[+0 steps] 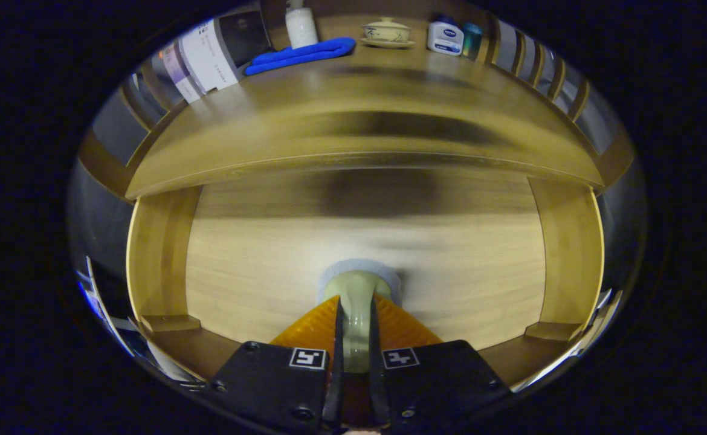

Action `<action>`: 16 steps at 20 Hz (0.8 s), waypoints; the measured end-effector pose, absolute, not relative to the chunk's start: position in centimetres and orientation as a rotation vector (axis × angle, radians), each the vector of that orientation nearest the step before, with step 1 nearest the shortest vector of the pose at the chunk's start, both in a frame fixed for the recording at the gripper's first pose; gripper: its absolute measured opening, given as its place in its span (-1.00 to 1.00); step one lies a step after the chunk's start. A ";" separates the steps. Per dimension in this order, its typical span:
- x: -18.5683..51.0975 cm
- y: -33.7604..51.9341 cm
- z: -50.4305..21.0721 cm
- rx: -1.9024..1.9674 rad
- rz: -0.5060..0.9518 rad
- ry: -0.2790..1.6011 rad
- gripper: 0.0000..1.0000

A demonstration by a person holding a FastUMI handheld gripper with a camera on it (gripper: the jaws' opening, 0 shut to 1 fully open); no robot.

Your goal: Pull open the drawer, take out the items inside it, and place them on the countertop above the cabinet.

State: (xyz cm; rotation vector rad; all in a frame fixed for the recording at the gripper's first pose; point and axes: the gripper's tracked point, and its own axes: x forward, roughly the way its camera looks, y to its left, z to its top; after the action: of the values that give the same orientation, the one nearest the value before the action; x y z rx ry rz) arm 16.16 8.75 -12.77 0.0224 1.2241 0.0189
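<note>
The light wooden cabinet (365,266) looms close, its drawer front (450,272) apparently shut or barely started, so the pull, unloading and placing seem to remain. Its table top (359,115) at twelve o'clock is bare in front, with a folded blue cloth (302,54) behind. The gripper (356,326) is closed narrowly around the pale rounded knob (356,290).

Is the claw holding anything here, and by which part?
Yes. The claw is shut on the drawer knob, both fingers pressing its stem from either side, just in front of the drawer front.
</note>
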 end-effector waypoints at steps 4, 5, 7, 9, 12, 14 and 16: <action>16.2 8.5 -9.3 0.007 0.042 1.175 -0.60; 16.3 8.6 -8.2 0.009 0.054 1.161 -0.60; 16.3 8.6 -6.2 0.002 0.071 1.138 -0.59; 17.0 8.5 -4.3 0.006 0.071 1.104 -0.59; 19.0 7.8 -1.0 0.034 0.054 1.060 -0.59; 20.9 7.5 0.7 0.042 0.045 1.041 -0.59; 23.3 7.1 2.1 0.041 0.025 1.025 -0.60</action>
State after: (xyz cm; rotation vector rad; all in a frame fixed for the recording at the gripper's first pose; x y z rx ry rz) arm 23.28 7.06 2.08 0.0411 1.0251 0.0254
